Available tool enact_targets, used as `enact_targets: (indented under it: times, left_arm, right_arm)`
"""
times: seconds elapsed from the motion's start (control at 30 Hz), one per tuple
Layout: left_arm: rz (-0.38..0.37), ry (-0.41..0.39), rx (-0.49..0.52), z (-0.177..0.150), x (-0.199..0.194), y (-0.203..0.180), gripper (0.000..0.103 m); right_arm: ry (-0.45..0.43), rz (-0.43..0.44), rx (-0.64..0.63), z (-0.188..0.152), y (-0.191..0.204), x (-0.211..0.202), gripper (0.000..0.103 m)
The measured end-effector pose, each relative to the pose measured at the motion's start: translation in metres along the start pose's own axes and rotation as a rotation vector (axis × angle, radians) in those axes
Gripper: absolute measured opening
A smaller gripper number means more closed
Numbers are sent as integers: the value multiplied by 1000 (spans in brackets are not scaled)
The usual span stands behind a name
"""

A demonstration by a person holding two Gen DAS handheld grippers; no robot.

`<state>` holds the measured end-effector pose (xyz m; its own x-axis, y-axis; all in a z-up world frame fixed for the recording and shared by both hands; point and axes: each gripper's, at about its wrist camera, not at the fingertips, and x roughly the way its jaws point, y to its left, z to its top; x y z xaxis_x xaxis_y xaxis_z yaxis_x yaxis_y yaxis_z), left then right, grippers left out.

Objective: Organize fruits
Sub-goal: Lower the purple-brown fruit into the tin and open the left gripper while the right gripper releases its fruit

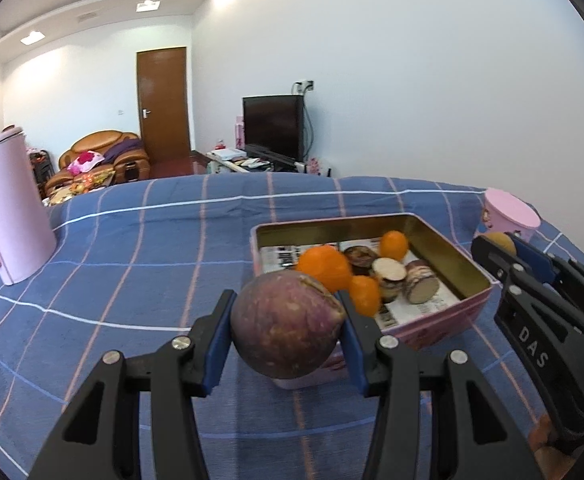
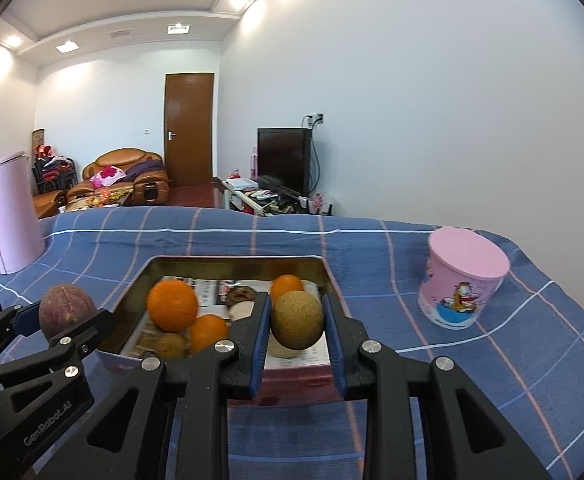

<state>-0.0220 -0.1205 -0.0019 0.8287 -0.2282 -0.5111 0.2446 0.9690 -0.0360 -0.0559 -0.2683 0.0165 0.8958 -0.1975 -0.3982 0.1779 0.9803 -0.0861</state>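
Left wrist view shows the purple fruit [image 1: 285, 326] clamped between the left gripper [image 1: 285, 332] fingers, held above the blue checked cloth [image 1: 131, 240] just short of the near left corner of the tin [image 1: 472, 308]. Right wrist view shows what that view barely does: the brown fruit [image 2: 296, 319] clamped between the right gripper [image 2: 296, 328] fingers, over the tin's near right part. From the left it is only a sliver behind the right gripper's fingers.

Inside the tin lie three oranges [image 2: 172, 305], with cut brown-and-white pieces [image 1: 422, 282] on printed paper; the left view shows these pieces clearly, the right view mostly hides them. Room remains open along the tin's far side.

Both grippers point forward and slightly down, side by side, close but apart. A pink cup [image 2: 466, 276] stands right of the tin, near the surface's right edge; a pink jug [image 1: 5, 212] stands far left. Open cloth lies between jug and tin.
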Motion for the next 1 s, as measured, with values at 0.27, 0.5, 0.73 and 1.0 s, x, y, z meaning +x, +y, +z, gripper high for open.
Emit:
enact_targets:
  times: [0.27,0.5,0.73,1.0]
  left_arm:
    - [-60,3,36,6,11,-32,51]
    - [-82,0,45,15,27,-51,51]
    - [-99,16,17,26,46,-50,51]
    - [-118,13,-13,38,61,-42,51]
  right_arm:
    - [16,-47,45,1,-28,8,28]
    - [21,-81,70,4,-41,16,28]
    - [8,-113,54,10,-40,27,28]
    - [2,-123,0,22,-27,53,28]
